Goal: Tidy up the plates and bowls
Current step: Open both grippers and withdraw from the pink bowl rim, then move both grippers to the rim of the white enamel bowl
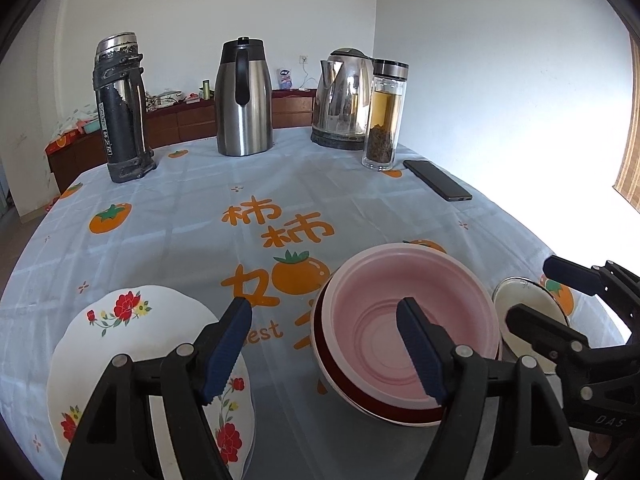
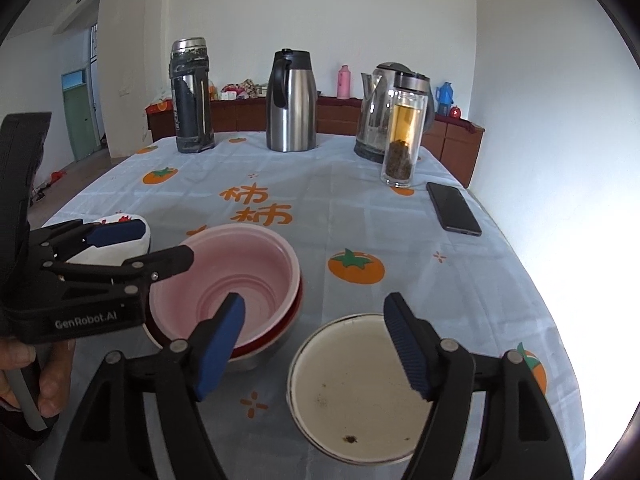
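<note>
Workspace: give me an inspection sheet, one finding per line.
Surface: tablecloth with persimmon print.
Job's things: pink bowl nested on a red-rimmed bowl; white enamel bowl beside it; flowered plate apart.
Clutter: black flask, steel carafe, kettle, tea bottle, phone.
Grippers: left gripper and right gripper open, nothing between them.
Cables: one at the wall socket.
Surroundings: wooden sideboard, white walls.

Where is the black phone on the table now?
The black phone lies flat near the table's right edge in both wrist views, just in front and right of the glass tea bottle, far behind the white enamel bowl.
</note>
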Motion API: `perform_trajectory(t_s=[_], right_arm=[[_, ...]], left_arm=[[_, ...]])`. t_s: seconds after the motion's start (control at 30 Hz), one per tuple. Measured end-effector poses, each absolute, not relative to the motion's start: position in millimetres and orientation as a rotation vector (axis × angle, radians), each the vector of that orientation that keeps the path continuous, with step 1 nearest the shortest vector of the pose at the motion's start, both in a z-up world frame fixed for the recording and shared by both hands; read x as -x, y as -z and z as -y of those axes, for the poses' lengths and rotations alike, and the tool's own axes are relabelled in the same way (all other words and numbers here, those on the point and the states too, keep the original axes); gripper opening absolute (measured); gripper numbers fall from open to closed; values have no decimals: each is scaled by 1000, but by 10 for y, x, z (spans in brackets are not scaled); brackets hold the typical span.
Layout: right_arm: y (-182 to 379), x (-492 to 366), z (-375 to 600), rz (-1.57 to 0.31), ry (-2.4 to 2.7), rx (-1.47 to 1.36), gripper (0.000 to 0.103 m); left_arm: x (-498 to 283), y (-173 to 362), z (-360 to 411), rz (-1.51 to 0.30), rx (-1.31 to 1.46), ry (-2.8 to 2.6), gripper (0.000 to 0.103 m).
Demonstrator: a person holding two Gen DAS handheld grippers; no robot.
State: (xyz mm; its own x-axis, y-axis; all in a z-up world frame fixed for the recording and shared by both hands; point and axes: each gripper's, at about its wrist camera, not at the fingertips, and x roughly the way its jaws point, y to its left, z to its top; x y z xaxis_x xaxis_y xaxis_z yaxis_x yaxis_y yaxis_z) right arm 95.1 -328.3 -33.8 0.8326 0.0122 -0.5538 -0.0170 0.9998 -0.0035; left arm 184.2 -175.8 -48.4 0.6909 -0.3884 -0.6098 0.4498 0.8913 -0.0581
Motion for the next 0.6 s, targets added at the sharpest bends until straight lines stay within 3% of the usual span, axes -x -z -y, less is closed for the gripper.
perform_trajectory(t_s=[0.6], right_arm=[[412, -571, 3843, -589, 79, -63, 70]], left_arm=[[-1647, 306, 1828, -607, -49, 466, 77]])
